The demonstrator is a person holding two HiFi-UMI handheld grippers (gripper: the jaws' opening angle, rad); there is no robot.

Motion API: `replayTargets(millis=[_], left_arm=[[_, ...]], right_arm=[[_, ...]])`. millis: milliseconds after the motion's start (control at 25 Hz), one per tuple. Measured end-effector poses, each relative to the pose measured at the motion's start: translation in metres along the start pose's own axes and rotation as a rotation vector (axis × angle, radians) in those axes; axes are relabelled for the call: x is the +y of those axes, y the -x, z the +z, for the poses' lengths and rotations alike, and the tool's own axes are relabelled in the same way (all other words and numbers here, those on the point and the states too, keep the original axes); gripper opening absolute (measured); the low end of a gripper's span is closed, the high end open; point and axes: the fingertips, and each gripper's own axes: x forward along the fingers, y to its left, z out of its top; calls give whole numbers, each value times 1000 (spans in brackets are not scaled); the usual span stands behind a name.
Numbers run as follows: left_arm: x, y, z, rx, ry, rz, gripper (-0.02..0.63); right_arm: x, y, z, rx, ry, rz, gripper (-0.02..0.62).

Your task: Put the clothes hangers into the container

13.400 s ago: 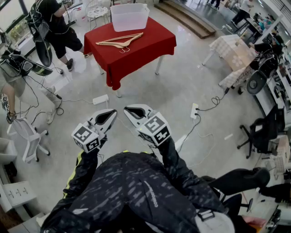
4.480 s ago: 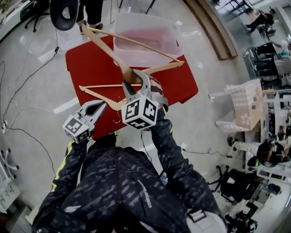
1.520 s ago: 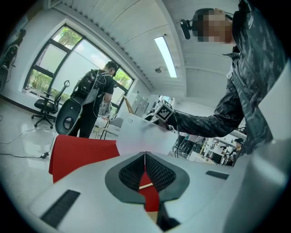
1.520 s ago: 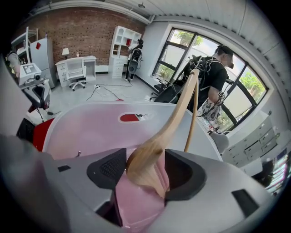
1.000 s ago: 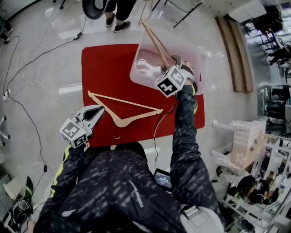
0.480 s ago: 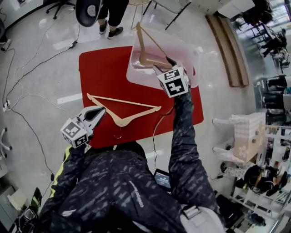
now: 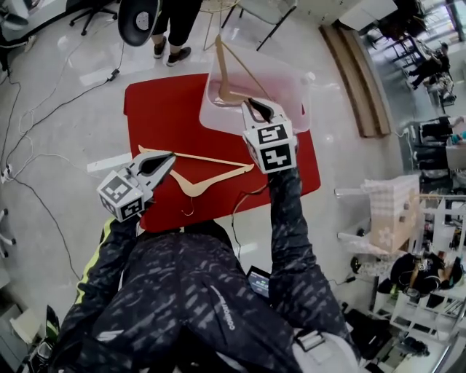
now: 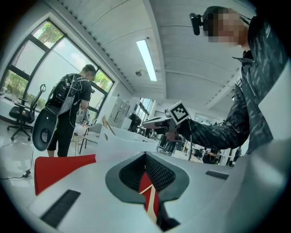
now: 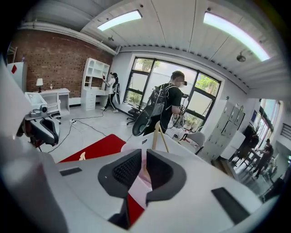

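A wooden hanger (image 7: 207,180) lies flat on the red table (image 7: 160,116). A second hanger (image 7: 226,73) stands tilted inside the clear container (image 7: 291,80) at the table's far side, one corner poking above the rim; it also shows in the right gripper view (image 9: 158,134). My right gripper (image 7: 255,104) hovers over the container's near rim. Its jaws are closing with nothing between them (image 9: 143,157). My left gripper (image 7: 169,156) is shut and empty, just above the left end of the flat hanger, whose wood (image 8: 148,195) shows through the slit behind its tips.
A person (image 7: 171,22) stands at the table's far side holding a black chair seat (image 7: 138,18). Cables trail over the floor at left (image 7: 44,160). A small cloth-covered table (image 7: 389,204) stands to the right.
The right gripper has let go of the hanger, which stays in the container, and has drawn back toward me with its jaws narrowing. The left gripper has edged closer to the flat hanger.
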Motion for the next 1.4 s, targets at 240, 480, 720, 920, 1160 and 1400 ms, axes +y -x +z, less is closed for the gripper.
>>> replayTargets(millis=[240, 480, 720, 920, 1160, 1400], left_arm=[[-7, -1, 20, -24, -23, -35, 11], [-29, -5, 18, -33, -34, -86, 11], [-49, -4, 5, -32, -30, -119, 12], [-50, -2, -21, -8, -21, -136, 12], [-47, 7, -44, 23, 5, -122, 12], [-29, 24, -64, 2, 60, -90, 12]], right_arm=[[34, 31, 6, -14, 11, 46, 18], [75, 61, -18, 5, 0, 94, 18], [120, 82, -58, 52, 11, 154, 20], [151, 81, -95, 94, -7, 182, 21], [186, 73, -125, 151, -29, 292, 103], [229, 46, -157, 264, 34, 413, 175]])
